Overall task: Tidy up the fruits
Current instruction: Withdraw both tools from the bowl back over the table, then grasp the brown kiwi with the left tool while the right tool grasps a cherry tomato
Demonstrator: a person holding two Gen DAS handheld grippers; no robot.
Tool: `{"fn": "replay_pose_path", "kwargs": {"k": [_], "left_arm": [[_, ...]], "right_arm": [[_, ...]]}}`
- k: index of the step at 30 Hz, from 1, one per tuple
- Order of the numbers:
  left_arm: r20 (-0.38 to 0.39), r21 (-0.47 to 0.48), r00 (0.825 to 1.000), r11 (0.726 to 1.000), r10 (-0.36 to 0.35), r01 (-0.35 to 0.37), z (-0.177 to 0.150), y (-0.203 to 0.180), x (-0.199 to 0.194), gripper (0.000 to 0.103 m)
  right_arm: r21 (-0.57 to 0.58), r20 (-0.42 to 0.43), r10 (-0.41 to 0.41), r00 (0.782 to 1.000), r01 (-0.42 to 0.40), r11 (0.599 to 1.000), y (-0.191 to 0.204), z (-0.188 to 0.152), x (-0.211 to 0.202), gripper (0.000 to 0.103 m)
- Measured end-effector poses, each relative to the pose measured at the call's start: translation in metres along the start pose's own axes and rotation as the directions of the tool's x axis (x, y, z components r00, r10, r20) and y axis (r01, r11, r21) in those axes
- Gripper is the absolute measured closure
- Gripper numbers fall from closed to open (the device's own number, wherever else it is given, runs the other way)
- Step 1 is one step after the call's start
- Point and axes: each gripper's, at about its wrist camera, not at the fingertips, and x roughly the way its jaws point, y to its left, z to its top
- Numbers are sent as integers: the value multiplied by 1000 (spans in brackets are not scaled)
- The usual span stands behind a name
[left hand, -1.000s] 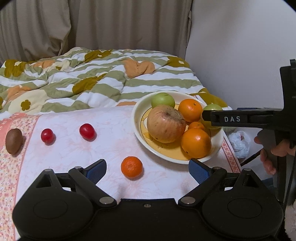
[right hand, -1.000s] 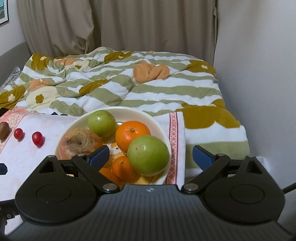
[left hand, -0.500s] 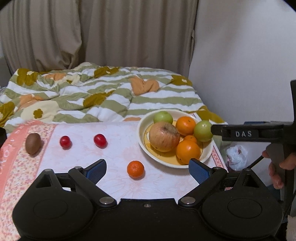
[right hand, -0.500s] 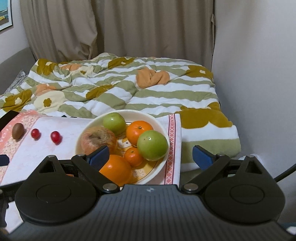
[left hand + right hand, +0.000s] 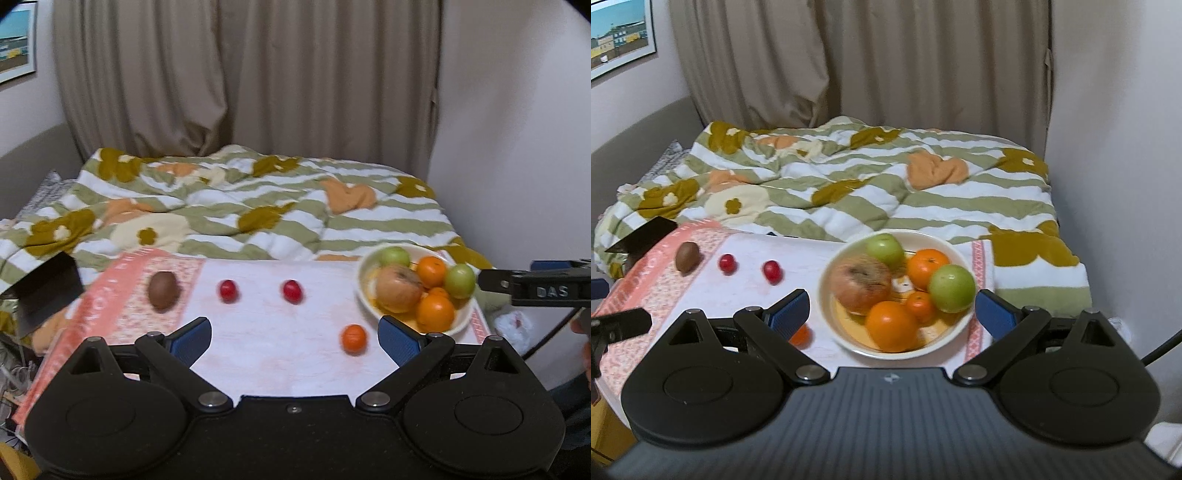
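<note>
A cream bowl [image 5: 364,271] [image 5: 951,243] on the table's right side holds a large apple [image 5: 399,290], oranges and green fruits. Loose on the cloth lie a brown kiwi [image 5: 163,290] [image 5: 687,256], two red fruits [image 5: 228,290] [image 5: 293,291] and a small mandarin [image 5: 354,338], which is half hidden behind a finger in the right wrist view [image 5: 801,335]. My left gripper [image 5: 294,338] is open and empty, held back above the table's near edge. My right gripper [image 5: 892,308] is open and empty, just before the bowl.
The table wears a white cloth with a pink floral border [image 5: 122,314]. A bed with a striped green quilt [image 5: 258,206] lies behind it. A dark object [image 5: 44,291] sits at the left edge. A wall [image 5: 1126,147] is close on the right. The right gripper's body [image 5: 539,288] reaches in from the right.
Both grippers have pulled back and up from the table, so the bowl and loose fruits look smaller and farther. Both stayed open. No fruit has moved.
</note>
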Motion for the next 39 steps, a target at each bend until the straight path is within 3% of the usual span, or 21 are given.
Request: {"fn": "replay_pose_path", "kwargs": {"k": [11, 23, 33, 39], "left_arm": [[21, 25, 999, 999, 30, -30, 9, 99, -2, 4], [-77, 63, 996, 997, -43, 48, 28, 197, 63, 4], [-186, 70, 981, 995, -62, 76, 46, 224, 136, 4], [-208, 56, 976, 996, -61, 74, 53, 221, 172, 4]], "right_arm": [[15, 10, -9, 1000, 9, 1000, 82, 6, -9, 0], [64, -66, -117, 991, 122, 991, 174, 9, 40, 0], [39, -122, -146, 982, 152, 988, 199, 30, 112, 0], [18, -208, -104, 973, 110, 994, 197, 37, 165, 0]]}}
